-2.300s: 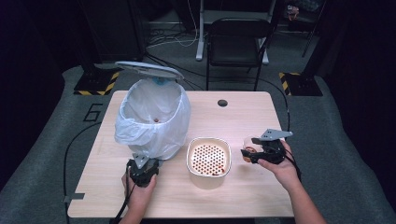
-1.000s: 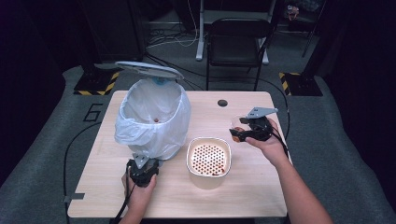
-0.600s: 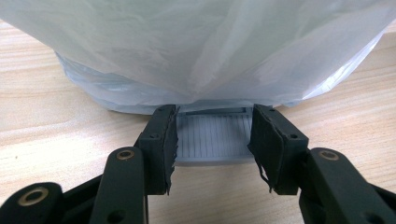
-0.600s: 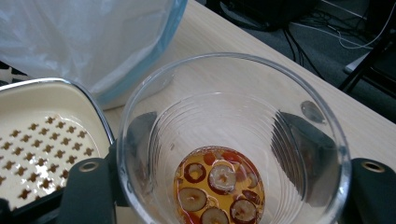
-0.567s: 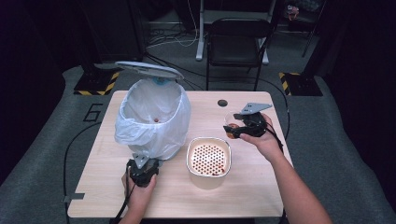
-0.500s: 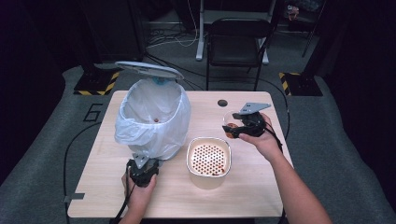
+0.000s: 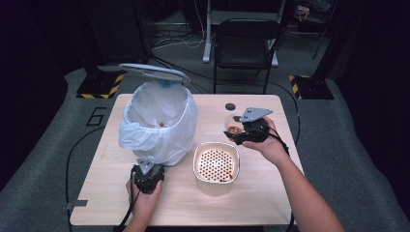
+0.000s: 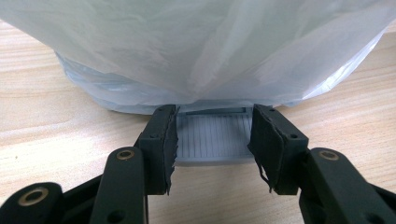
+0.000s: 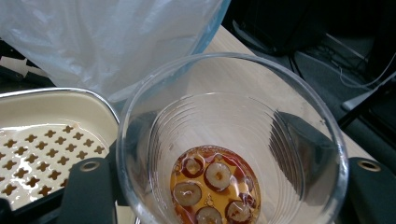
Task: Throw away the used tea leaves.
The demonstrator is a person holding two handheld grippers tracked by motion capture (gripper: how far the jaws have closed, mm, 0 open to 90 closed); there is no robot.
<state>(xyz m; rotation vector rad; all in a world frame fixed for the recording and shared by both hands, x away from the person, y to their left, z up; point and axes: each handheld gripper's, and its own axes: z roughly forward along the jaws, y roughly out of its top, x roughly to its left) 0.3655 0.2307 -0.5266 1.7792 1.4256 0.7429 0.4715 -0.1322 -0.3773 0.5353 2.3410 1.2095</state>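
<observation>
A bin lined with a white bag (image 7: pixel 157 121) stands at the table's left, its lid (image 7: pixel 153 72) raised. At the bin's foot, my left gripper (image 7: pixel 147 173) is shut on the grey ribbed pedal (image 8: pixel 212 137), one jaw on each side of it. My right gripper (image 7: pixel 241 135) is shut on a clear plastic cup (image 7: pixel 234 126) and holds it upright above the table, right of the bin. In the right gripper view the cup (image 9: pixel 299 93) has amber liquid with several round fruit slices (image 9: pixel 215 184) at its bottom.
A cream bowl with a perforated strainer insert (image 7: pixel 216 164) sits on the wooden table (image 7: pixel 270 193) between my hands, just below the cup. A small black disc (image 7: pixel 230 106) lies at the far edge. A chair (image 7: pixel 244 43) stands behind the table.
My right gripper has carried the cup up, away from the person and a little left, from beside the strainer bowl to beyond its far right corner. The left gripper has stayed on the pedal.
</observation>
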